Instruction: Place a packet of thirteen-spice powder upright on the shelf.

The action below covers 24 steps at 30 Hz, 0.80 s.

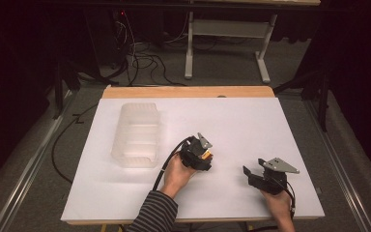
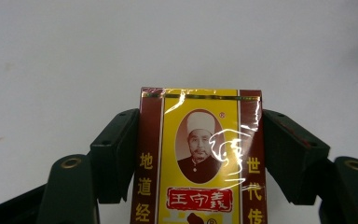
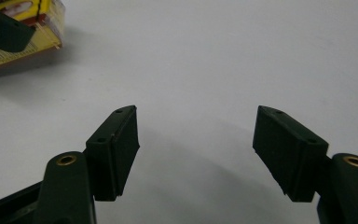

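A yellow and dark red box [image 2: 199, 158] wrapped in shiny film, printed with a portrait and Chinese characters, sits between the jaws of my left gripper [image 2: 200, 140], which is shut on its two sides. In the high view that left gripper [image 1: 204, 157] is near the middle of the white table, with a bit of the yellow box [image 1: 206, 155] showing at its tip. My right gripper [image 1: 248, 175] hovers low at the front right, open with nothing between its jaws [image 3: 196, 135]. The box's corner [image 3: 25, 32] shows at the upper left of the right gripper view.
A translucent plastic bin [image 1: 136, 135] lies on its side at the left of the white table [image 1: 241, 116]. Beyond the table's wooden far edge [image 1: 188, 92] are cables and a white frame's legs on the grey floor.
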Available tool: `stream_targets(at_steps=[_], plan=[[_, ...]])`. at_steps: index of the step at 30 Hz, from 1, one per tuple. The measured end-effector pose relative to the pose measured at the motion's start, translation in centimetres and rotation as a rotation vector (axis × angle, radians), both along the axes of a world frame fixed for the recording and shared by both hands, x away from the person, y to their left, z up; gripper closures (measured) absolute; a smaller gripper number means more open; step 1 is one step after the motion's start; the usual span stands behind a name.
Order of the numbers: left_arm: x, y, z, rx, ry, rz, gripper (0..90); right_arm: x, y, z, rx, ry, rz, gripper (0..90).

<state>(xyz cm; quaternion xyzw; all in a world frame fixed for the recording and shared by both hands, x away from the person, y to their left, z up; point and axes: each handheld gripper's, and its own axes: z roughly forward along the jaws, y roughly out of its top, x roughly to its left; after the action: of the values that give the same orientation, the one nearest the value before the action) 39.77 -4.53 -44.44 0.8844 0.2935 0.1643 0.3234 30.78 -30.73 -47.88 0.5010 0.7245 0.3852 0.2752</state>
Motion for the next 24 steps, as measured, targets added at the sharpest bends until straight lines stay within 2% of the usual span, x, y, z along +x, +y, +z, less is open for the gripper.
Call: stream_targets(at_steps=[5, 11, 18, 24], plan=[[-0.8, 0.8, 1.2, -0.025, -0.031, -0.001, 32.9, 0.0, 0.0, 0.0, 0.000, -0.005, -0.002, 31.7], [-1.4, 1.7, 1.9, -0.071, -0.048, 0.010, 33.0, 0.0, 0.0, 0.0, -0.002, -0.004, -0.004, 31.6], [-1.9, 2.8, 2.5, -0.094, -0.058, 0.024, 33.0, -0.1, 0.0, 0.0, 0.004, -0.006, -0.005, 31.5], [-2.5, 3.5, 3.4, -0.114, -0.089, 0.035, 33.0, -0.1, 0.0, 0.0, 0.004, -0.008, -0.003, 31.5]])
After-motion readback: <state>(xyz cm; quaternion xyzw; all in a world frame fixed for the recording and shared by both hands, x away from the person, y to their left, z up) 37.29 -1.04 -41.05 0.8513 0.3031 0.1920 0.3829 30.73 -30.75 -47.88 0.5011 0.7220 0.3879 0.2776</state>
